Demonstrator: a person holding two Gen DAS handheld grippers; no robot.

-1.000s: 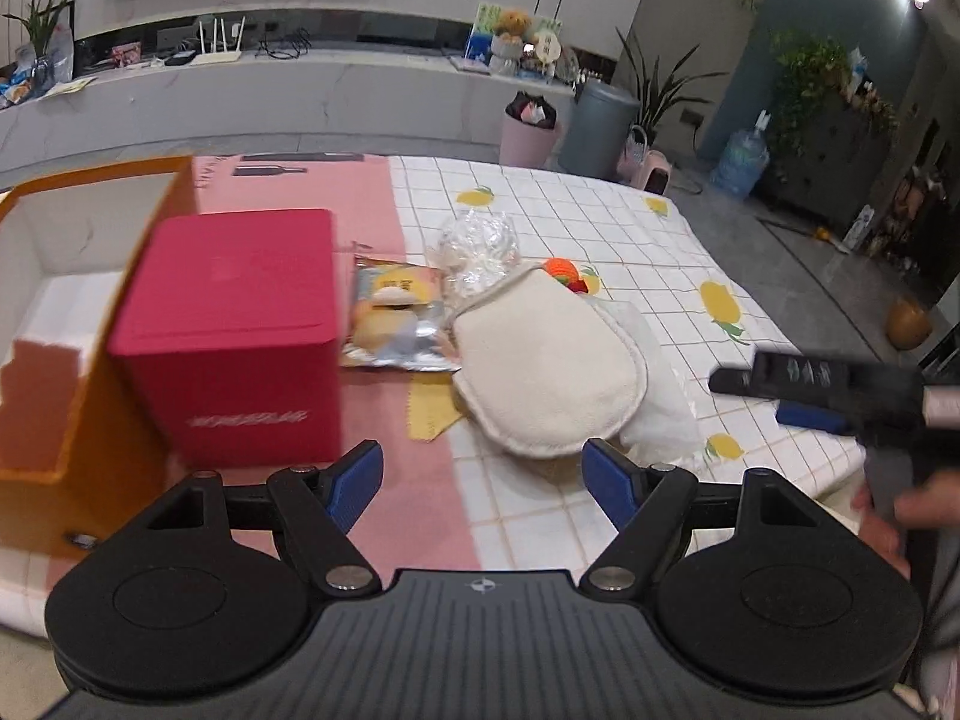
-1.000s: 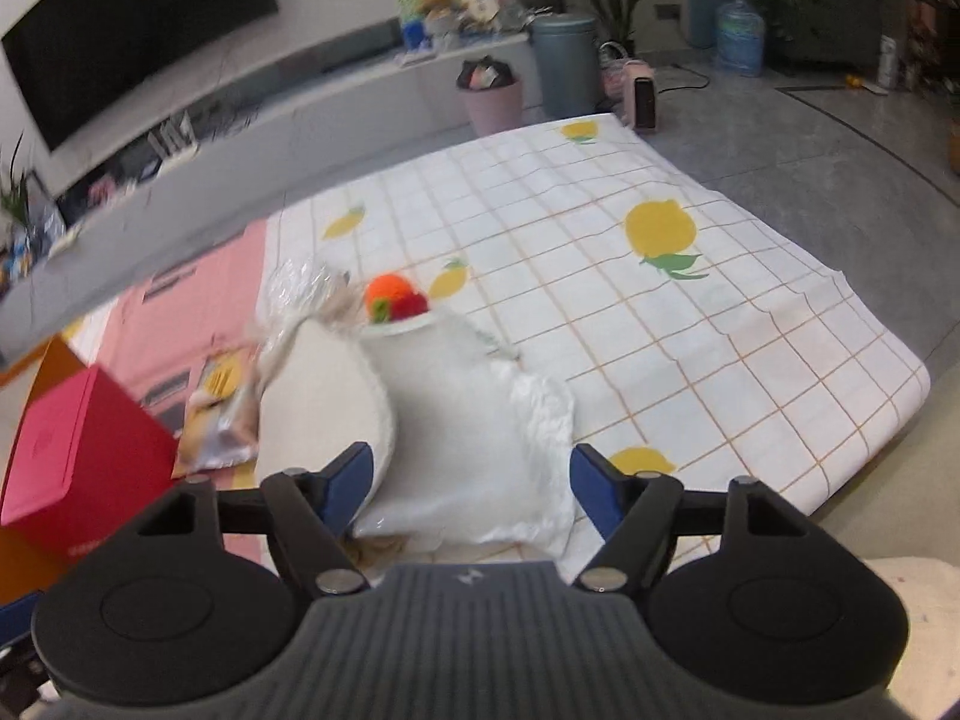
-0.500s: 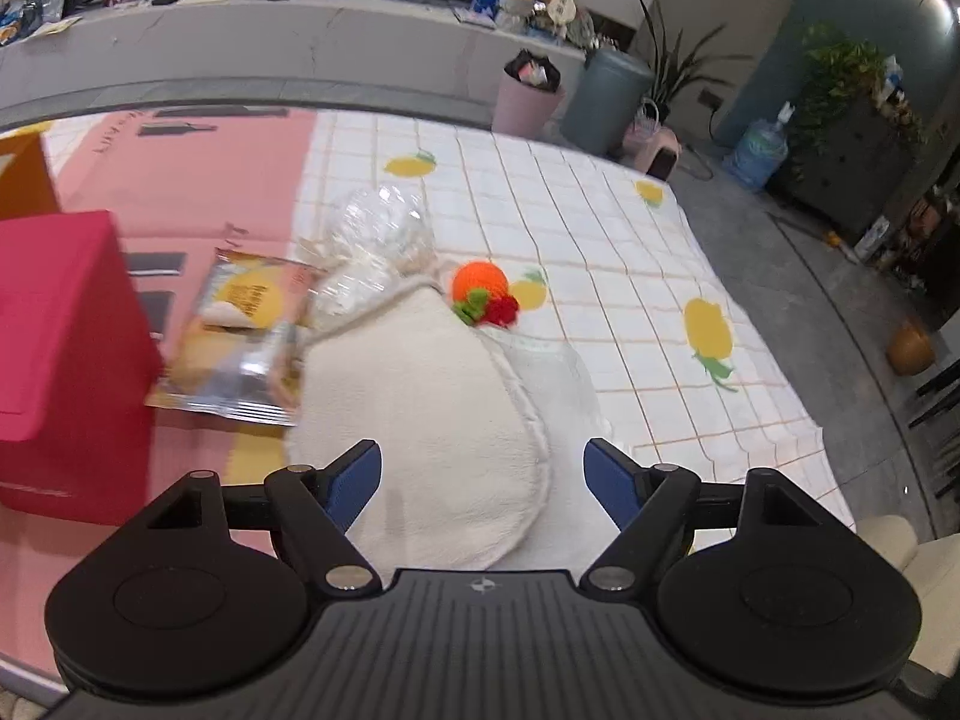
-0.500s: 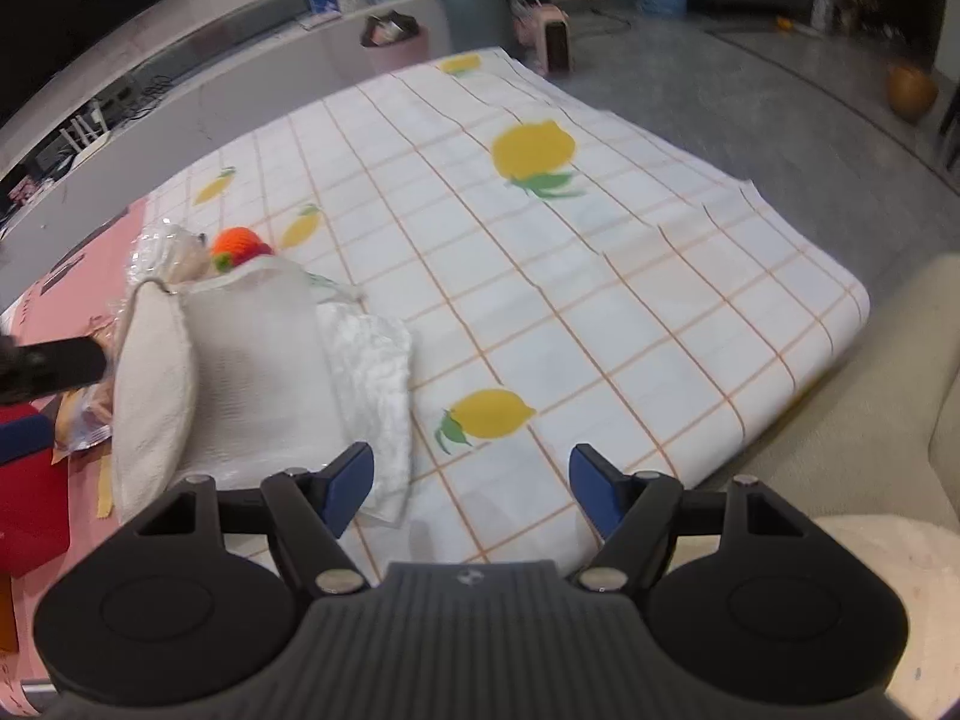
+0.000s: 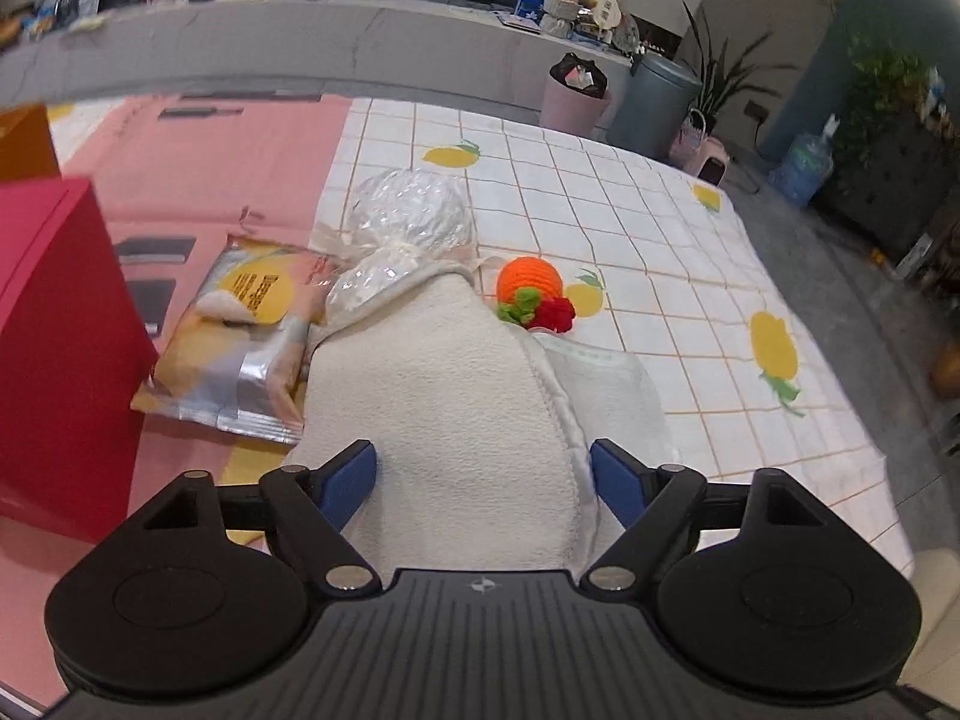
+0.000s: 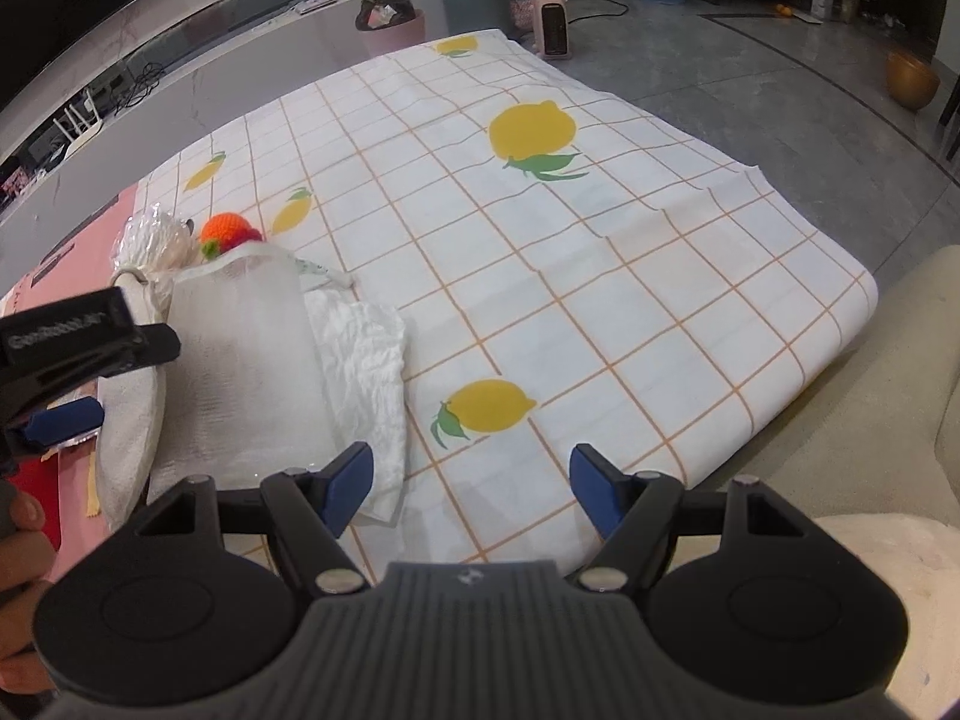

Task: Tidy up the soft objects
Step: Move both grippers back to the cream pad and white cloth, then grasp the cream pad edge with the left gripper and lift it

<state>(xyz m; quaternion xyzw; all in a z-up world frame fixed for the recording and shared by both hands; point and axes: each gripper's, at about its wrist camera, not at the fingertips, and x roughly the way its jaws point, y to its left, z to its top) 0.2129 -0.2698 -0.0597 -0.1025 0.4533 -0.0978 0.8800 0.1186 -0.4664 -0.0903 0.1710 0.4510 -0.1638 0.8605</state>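
- The left gripper (image 5: 483, 477) hangs over the near end of the cream fleece mitt (image 5: 456, 396); its jaws are spreading, the blue pads stand either side of the mitt and do not press on it.
- The right gripper (image 6: 471, 480) has its jaws released, with only the lemon-print cloth (image 6: 540, 240) between them, nothing grasped.
- The mitt lies flat on the worktop, partly over a white mesh pouch (image 6: 252, 360), which rests on a crumpled white cloth (image 6: 366, 360).
- A crocheted orange toy (image 5: 531, 288) with green and red bits sits just beyond the mitt's far right edge, touching the pouch.
- A clear crinkled plastic bundle (image 5: 408, 222) lies at the mitt's far end, its neck tucked against the mitt.
- A yellow and silver snack packet (image 5: 240, 336) lies just left of the mitt, near a red box (image 5: 54, 348).
- In the right wrist view, the left gripper shows at the left edge, above the mitt, with a person's hand (image 6: 24, 534) below it.
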